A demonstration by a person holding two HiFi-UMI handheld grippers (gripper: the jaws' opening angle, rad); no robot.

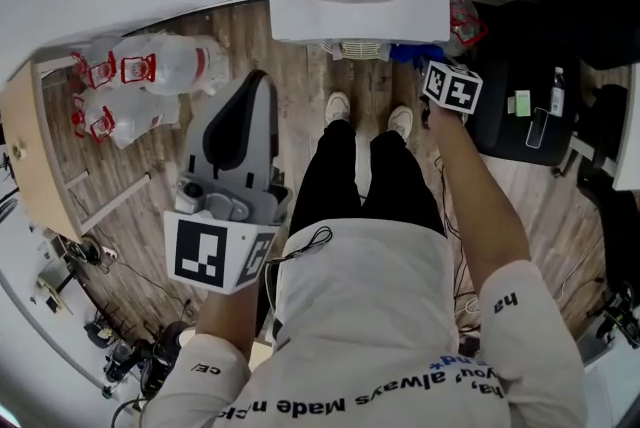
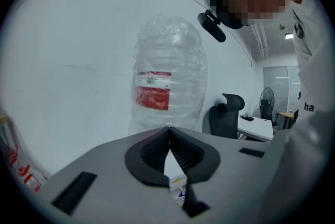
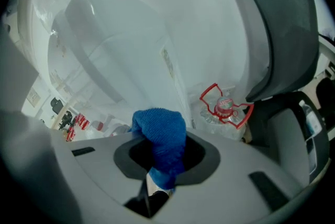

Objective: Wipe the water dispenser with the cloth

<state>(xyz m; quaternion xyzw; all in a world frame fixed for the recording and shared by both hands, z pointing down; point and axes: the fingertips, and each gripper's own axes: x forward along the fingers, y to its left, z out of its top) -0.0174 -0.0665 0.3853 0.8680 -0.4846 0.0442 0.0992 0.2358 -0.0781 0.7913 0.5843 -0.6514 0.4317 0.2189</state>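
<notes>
The blue cloth (image 3: 159,126) is pinched in the right claw (image 3: 158,150). Its bunched end bulges up out of the dark pads, while a lower fold hangs down through the gap. Just beyond it rises the white body of the water dispenser (image 3: 120,45), which fills most of the right gripper view; whether the cloth actually touches that surface cannot be told. In the head view the right arm reaches forward and low, and a bit of blue shows near the foot of the dispenser, just past the person's two white shoes (image 1: 368,113) on the wooden floor (image 1: 300,76). The left claw (image 2: 169,131) is pressed together with nothing between its ribbed pads. It is held back by the person's left hip, well apart from the cloth, and it points at a big clear jug (image 2: 170,76) with a red label, upright under plastic wrap against the white wall. By count there are two claws, one cloth and one dispenser. One small clear jug with a red handle (image 3: 225,108) lies just beside the dispenser's right side — next to a black chair (image 3: 282,24). At least two more such jugs (image 1: 150,76) lie at the floor's left edge by a wooden panel.
</notes>
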